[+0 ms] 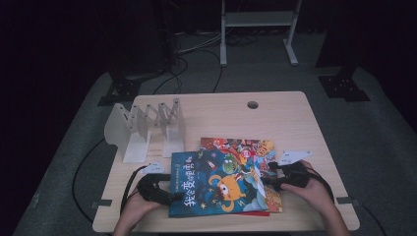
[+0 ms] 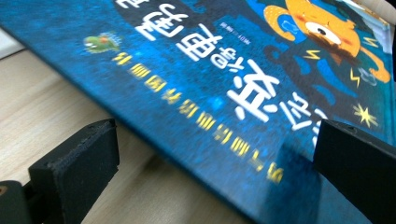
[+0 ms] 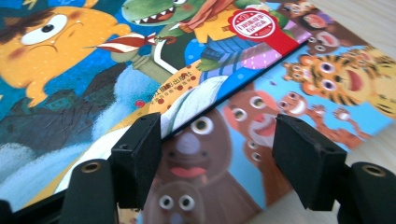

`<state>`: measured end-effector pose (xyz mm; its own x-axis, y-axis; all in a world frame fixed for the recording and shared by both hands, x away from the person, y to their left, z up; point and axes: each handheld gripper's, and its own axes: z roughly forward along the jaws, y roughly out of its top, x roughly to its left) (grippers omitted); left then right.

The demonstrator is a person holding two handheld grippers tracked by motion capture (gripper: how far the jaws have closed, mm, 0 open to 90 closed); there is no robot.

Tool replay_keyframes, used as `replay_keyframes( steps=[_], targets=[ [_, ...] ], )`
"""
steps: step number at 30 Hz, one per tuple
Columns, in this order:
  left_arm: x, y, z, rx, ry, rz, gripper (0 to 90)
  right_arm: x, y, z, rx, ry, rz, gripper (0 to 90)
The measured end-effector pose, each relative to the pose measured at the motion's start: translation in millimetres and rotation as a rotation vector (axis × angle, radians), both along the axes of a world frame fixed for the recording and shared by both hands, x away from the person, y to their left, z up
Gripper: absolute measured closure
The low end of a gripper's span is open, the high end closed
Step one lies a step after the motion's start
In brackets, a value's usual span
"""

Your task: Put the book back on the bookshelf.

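A blue picture book (image 1: 216,184) with an orange cartoon creature lies on top of a colourful animal book (image 1: 246,147) at the front of the wooden table (image 1: 275,118). My left gripper (image 1: 172,195) is at the blue book's left edge. In the left gripper view its jaws (image 2: 217,163) stand open and wide apart, with the blue cover's (image 2: 224,70) edge running between them. My right gripper (image 1: 269,179) is at the books' right side. Its open jaws (image 3: 222,154) straddle the animal book (image 3: 327,84), and the left pad (image 3: 135,158) sits by the blue book's (image 3: 93,70) edge.
A white accordion-style book rack (image 1: 147,130) stands at the table's back left. A cable hole (image 1: 253,104) sits near the far edge. Bare wood lies behind the books. Cables trail off the table's left side, and a metal frame stands on the floor beyond.
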<state>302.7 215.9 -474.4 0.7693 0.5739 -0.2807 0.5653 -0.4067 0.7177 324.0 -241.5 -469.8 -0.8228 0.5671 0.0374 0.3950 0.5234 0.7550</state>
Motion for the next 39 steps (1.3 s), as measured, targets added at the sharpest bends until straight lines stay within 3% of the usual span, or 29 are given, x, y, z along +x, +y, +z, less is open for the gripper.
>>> replay_keyframes(
  steps=[9, 18, 24, 36, 39],
  targets=[
    [1.7, 16.2, -4.0, -0.040, 0.042, 0.029, 0.0, -2.0, 21.5, -0.7, 0.007, -0.006, 0.052, 30.0],
    [1.4, 19.3, 2.9, -0.036, 0.029, 0.046, 0.0, -2.5, 26.7, -1.7, 0.011, -0.013, 0.056, 28.0],
    [-2.1, 22.3, 25.0, -0.070, -0.027, 0.055, 0.0, -3.5, 29.5, -1.7, 0.009, -0.013, 0.068, 27.2],
    [-9.6, 19.5, 64.9, -0.066, -0.109, 0.025, 0.0, -4.8, 35.3, -0.8, -0.003, -0.012, 0.085, 26.7],
    [-6.2, 15.4, 81.5, -0.053, -0.123, 0.010, 0.0, -5.8, 36.9, -0.3, -0.008, -0.010, 0.088, 27.0]
  ],
)
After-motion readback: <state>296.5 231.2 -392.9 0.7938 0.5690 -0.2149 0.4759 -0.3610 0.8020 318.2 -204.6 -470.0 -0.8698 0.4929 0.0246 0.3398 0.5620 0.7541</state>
